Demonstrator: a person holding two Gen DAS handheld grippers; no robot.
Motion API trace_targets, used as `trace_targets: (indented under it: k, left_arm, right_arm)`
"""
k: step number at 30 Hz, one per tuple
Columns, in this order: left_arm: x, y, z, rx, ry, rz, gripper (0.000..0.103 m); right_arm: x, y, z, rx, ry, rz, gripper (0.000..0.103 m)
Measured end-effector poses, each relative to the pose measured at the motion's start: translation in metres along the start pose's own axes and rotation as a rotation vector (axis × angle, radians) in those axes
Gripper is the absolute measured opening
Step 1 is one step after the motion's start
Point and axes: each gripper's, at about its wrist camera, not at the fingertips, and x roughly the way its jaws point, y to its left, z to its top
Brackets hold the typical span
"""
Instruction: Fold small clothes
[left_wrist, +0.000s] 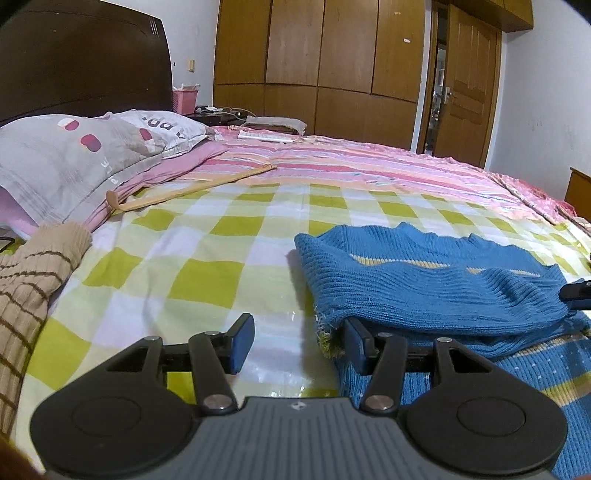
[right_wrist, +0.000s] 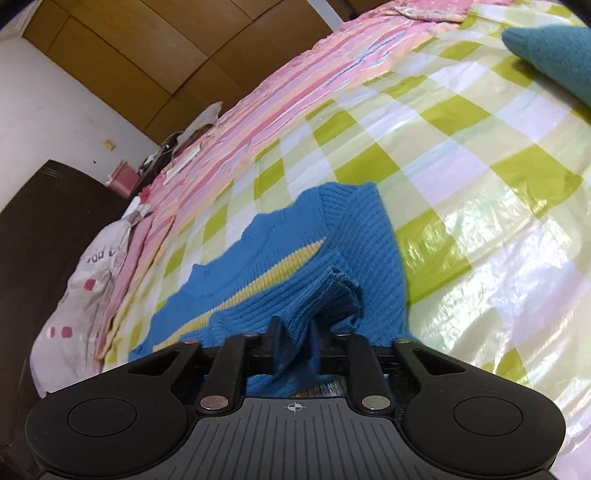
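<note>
blue ribbed knit, soft and floppy: a small sweater (left_wrist: 436, 280) lies on the bed's glossy checked cover (left_wrist: 192, 266), just ahead of and to the right of the left hand-held gripper (left_wrist: 299, 343), whose jaws stand well apart with nothing pressed between the pads; its right finger (left_wrist: 354, 341) sits tucked under the frayed edge of a folded-over layer, the left one over bare cover. the right hand-held gripper (right_wrist: 295, 332) is nearly closed, pinching a bunched fold of the same sweater (right_wrist: 258, 269) directly in front of it, near a ribbed cuff (right_wrist: 340, 291). the garment looks light and limp, likely to sag, stretch and drape from any single pinch, so it probably handles best taken at a hem, cuff or doubled edge, with both sides lifted together. the shiny plastic-looking cover may let the knit slide as it is dragged. the frayed edge could snag on a pad. a beige striped garment (left_wrist: 33, 280) lies well off to the left gripper's left, beside a pillow (left_wrist: 74, 155).
</note>
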Motion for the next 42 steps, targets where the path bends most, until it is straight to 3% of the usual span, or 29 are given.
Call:
trace_targets:
  k: [5, 10, 25, 42]
  left_arm:
    - [-0.005, 0.001, 0.003, -0.011, -0.036, -0.013, 0.057]
    - [0.005, -0.002, 0.0, 0.008, 0.026, -0.009, 0.057]
    - [0.01, -0.004, -0.002, 0.02, 0.056, 0.007, 0.057]
    - [0.013, -0.001, -0.001, 0.01, 0.083, 0.024, 0.057]
  right_arm:
    - [-0.017, 0.017, 0.001, -0.098, -0.086, 0.022, 0.009]
    - [-0.004, 0.01, -0.006, -0.169, -0.051, -0.08, 0.01]
    - [0.001, 0.006, -0.01, -0.148, -0.043, -0.082, 0.014]
    - [-0.003, 0.016, -0.012, -0.207, -0.044, -0.161, 0.017]
